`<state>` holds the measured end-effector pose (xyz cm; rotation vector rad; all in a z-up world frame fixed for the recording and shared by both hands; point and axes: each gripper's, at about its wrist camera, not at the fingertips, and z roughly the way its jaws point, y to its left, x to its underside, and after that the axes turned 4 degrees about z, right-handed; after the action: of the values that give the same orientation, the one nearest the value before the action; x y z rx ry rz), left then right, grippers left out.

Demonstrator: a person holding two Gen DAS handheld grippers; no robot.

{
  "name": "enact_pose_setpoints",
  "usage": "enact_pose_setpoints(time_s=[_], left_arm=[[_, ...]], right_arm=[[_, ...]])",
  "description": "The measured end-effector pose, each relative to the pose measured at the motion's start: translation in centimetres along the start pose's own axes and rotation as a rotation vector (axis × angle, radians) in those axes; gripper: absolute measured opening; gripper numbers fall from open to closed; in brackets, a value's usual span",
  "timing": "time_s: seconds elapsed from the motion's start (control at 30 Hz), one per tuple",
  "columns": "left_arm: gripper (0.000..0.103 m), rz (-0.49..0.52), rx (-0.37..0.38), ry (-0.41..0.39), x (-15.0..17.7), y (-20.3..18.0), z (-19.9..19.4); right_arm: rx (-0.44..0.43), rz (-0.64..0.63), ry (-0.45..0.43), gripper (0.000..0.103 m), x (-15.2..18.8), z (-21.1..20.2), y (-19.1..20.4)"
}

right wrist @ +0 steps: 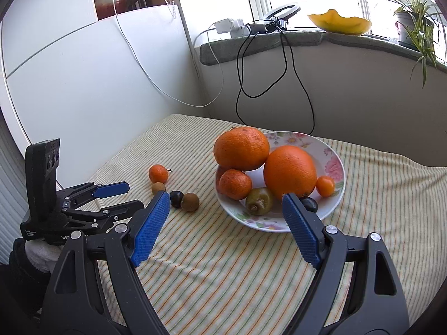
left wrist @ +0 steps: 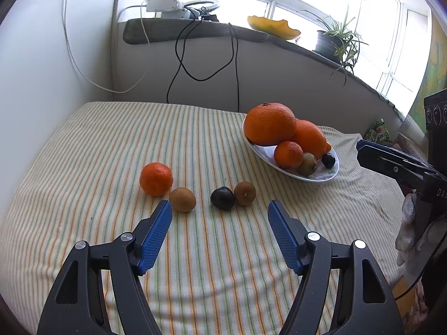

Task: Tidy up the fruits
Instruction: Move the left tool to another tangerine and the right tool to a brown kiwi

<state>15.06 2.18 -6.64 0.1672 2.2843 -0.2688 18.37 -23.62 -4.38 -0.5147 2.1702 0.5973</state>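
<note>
Four loose fruits lay in a row on the striped surface (left wrist: 83, 150): a mandarin (left wrist: 156, 179), a pale brown fruit (left wrist: 182, 199) touching it, a dark plum (left wrist: 222, 198), and a second brown fruit (left wrist: 244, 193) touching the plum. Well to their right stood a flowered plate (right wrist: 333, 164) already holding two large oranges (right wrist: 290, 171), a small mandarin, a kiwi, a tiny orange fruit and a dark plum at its near rim.

Left claw (left wrist: 220, 209) hovered just short of the row, its jaws spread wide and empty, the gap roughly centred on the pale brown fruit and the plum. Right claw (right wrist: 226, 199) hung near the plate's front rim, likewise wide open and holding nothing.

Judged from this layout, the step in hand was gathering the remaining loose fruits onto the plate, about half done. The next move would call for advancing the left claw around a single fruit, closing gently so the round skin did not slip or bruise, and avoiding a nudge to its touching neighbour.
</note>
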Motion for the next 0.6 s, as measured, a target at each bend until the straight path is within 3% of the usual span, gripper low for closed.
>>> enact_pose_setpoints(time_s=[0.27,0.47,0.53,0.6], left_arm=[[0.071,-0.057,-0.018,0.003,1.5,3.3,-0.7],[0.067,-0.092,-0.018,-0.005,1.5,5.4,-0.7],[0.064,-0.1,-0.012,-0.003,1.4,6.0,-0.5],[0.059,-0.108,-0.005,0.0,1.2,6.6,-0.2]], right_arm=[[-0.015,-0.101,0.062,0.085,0.9,2.2,3.9],[-0.029,-0.1,0.13,0.085,1.8,4.8,4.7],[-0.031,-0.085,0.142,0.082,2.0,5.5,4.6],[-0.028,-0.065,0.162,0.071,2.1,6.4,4.4]])
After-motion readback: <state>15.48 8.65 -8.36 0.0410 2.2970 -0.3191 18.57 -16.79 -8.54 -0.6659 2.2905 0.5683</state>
